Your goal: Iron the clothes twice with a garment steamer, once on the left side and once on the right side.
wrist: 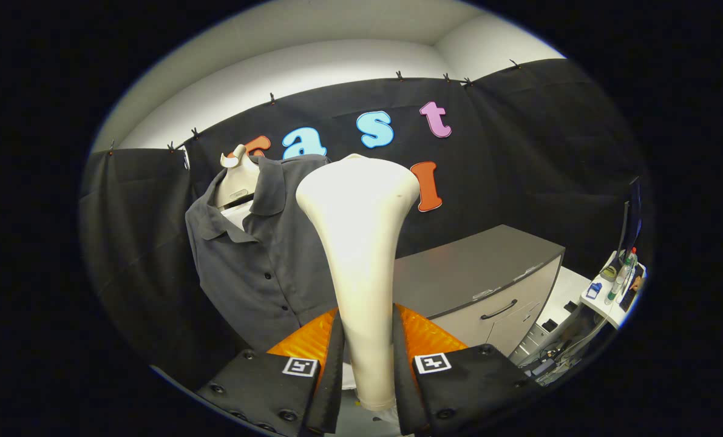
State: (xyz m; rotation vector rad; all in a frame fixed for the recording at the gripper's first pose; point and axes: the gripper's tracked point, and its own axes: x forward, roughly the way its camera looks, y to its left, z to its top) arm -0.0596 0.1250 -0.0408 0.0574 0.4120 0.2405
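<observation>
Start at your left: a dark grey shirt (258, 255) hangs against the black cloth wall, draped over a pale mannequin neck (238, 179) that pokes out of the open collar. Its buttoned front faces you, the placket running down and slightly to the right, and its lower hem drops behind your gripper's left finger.

In the middle, your gripper (367, 358) is clamped on the garment steamer (356, 243): both fingers (331, 358) press against the narrow cream handle, one on each side, with no gap showing. The steamer stands upright between them and flares out to a broad, rounded head at the top (you are looking at its smooth back, so the steam face cannot be made out). That head sits just beside the shirt's right shoulder and overlaps its edge from this angle; whether it touches the fabric you cannot tell.

Further right, beyond the fingers, stands a grey cabinet (488, 273) with a curved drawer handle on its front. Well past it, at your far right, a small white shelf (610, 306) carries bottles and other small items, too small to identify.
</observation>
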